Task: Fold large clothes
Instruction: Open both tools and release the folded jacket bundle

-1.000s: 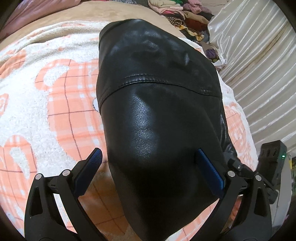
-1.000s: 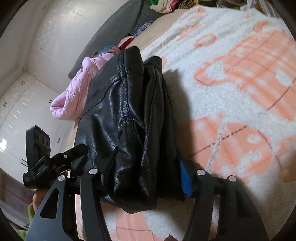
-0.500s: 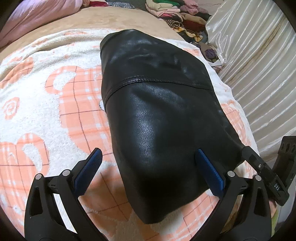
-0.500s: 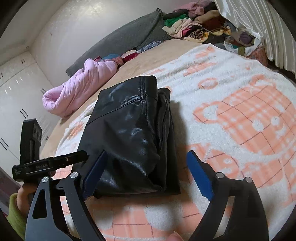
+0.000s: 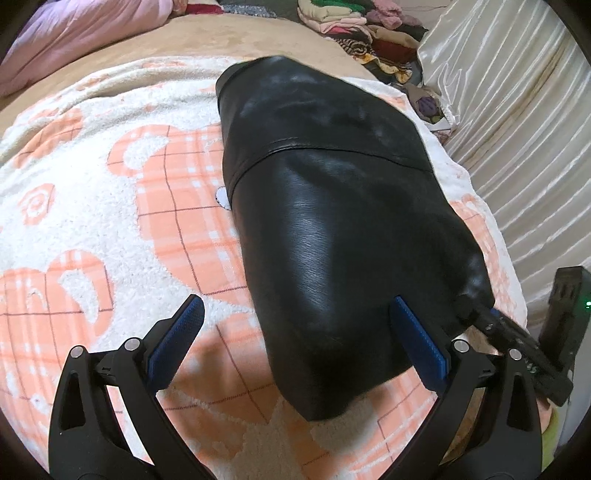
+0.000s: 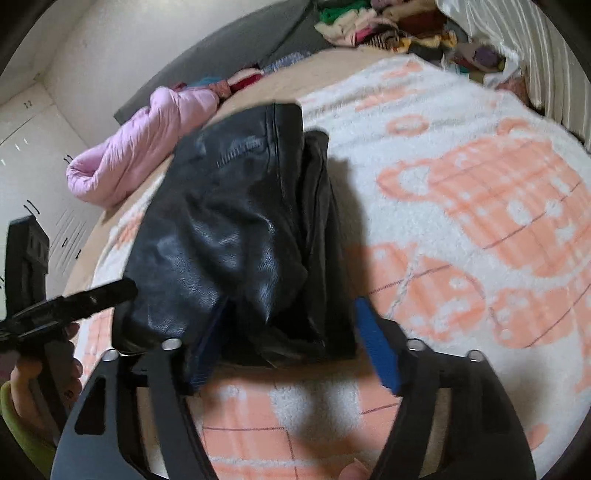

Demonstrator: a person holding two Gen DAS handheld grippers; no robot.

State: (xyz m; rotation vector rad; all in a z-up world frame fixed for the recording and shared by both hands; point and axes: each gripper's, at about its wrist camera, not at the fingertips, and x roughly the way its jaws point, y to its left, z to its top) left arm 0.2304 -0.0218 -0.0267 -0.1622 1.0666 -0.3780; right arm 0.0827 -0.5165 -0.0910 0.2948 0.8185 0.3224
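Observation:
A folded black leather jacket (image 5: 332,221) lies on the white and orange blanket (image 5: 110,229). My left gripper (image 5: 295,332) is open over its near end; the right pad overlaps the jacket's edge and the left pad hangs over the blanket. In the right wrist view the jacket (image 6: 229,229) shows its stacked layers. My right gripper (image 6: 291,343) straddles that end with its jaws closing. Its left pad sits against the leather and its right pad stands just clear. Each gripper shows in the other's view: the right gripper (image 5: 517,343) and the left gripper (image 6: 74,299).
A pink puffy coat (image 6: 147,147) lies at the bed's far side. A heap of mixed clothes (image 5: 369,33) sits at the head end. A pleated pale curtain (image 5: 517,129) runs along one side. A hand (image 6: 37,376) holds the left gripper.
My right gripper let go of the jacket's end, opened wide and tilted up, and now narrows around it again. The left gripper drew back slightly, still open.

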